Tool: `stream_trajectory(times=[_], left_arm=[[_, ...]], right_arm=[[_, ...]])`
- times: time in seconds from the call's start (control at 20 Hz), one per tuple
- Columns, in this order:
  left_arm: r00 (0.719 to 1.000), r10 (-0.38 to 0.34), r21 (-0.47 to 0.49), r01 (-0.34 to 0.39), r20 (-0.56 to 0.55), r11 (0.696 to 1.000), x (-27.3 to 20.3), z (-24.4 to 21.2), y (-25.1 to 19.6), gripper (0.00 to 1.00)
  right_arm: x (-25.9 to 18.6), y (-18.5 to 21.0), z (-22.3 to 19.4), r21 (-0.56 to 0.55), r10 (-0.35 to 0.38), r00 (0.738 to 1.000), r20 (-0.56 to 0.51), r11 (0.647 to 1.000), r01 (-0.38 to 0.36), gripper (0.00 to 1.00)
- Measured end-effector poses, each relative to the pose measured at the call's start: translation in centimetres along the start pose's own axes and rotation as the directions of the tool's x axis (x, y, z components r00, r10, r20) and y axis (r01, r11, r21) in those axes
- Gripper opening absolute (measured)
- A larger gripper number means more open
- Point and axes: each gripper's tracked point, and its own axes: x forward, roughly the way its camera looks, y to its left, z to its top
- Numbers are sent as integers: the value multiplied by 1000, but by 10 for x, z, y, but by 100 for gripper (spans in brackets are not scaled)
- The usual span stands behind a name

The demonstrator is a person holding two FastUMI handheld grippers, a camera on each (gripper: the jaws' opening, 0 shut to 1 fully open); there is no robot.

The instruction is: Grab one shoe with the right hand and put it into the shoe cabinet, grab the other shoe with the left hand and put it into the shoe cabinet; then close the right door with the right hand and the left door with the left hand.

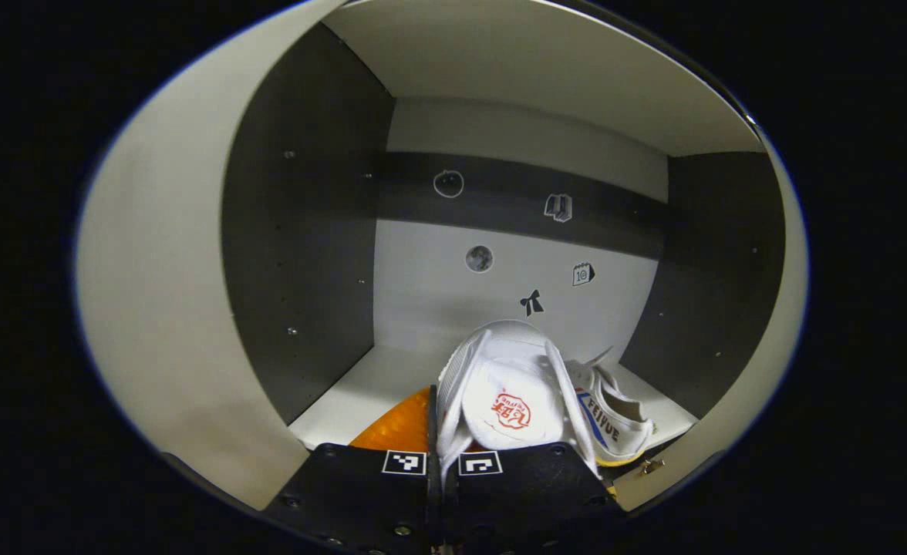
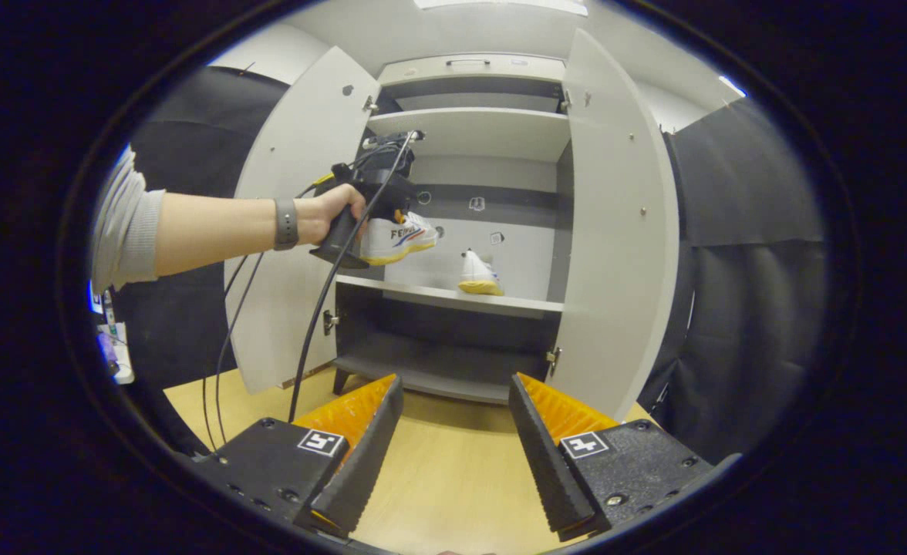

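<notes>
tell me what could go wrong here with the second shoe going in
The left gripper is shut on the held sneaker close beside the placed sneaker, so setting it down may knock that one. The held sneaker hangs above the shelf; an early release could tumble it off the edge.

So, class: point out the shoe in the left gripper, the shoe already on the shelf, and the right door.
held shoe (image 2: 399,237), right gripper view, on its side panel.
shelved shoe (image 2: 478,276), right gripper view, on its heel.
right door (image 2: 615,231), right gripper view, on its inner face.
</notes>
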Motion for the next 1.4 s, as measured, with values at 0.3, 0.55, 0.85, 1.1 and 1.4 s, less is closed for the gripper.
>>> stream_trajectory(times=[0.3, 0.55, 0.85, 1.1, 1.4], left_arm=[[978, 68, 56, -58, -195, 997, 64, -22, 0, 1], [945, 120, 95, -96, -305, 991, 82, -40, 13, 1], [940, 82, 84, -57, -332, 995, 89, -43, 6, 9], [944, 5, 36, 7, -330, 999, 74, -35, 2, 29], [973, -81, 3, 84, -218, 996, 24, -1, -3, 40]], right_arm=[[4, -29, -8, 35, -80, 996, -31, 996, 81, 88], [8, -47, -9, 66, -115, 993, -35, 991, 118, 88], [18, -49, -16, 76, -108, 993, -56, 991, 112, 88], [21, -41, -16, 78, -89, 995, -54, 993, 93, 88], [21, -29, -14, 79, -61, 997, -48, 995, 64, 89]])
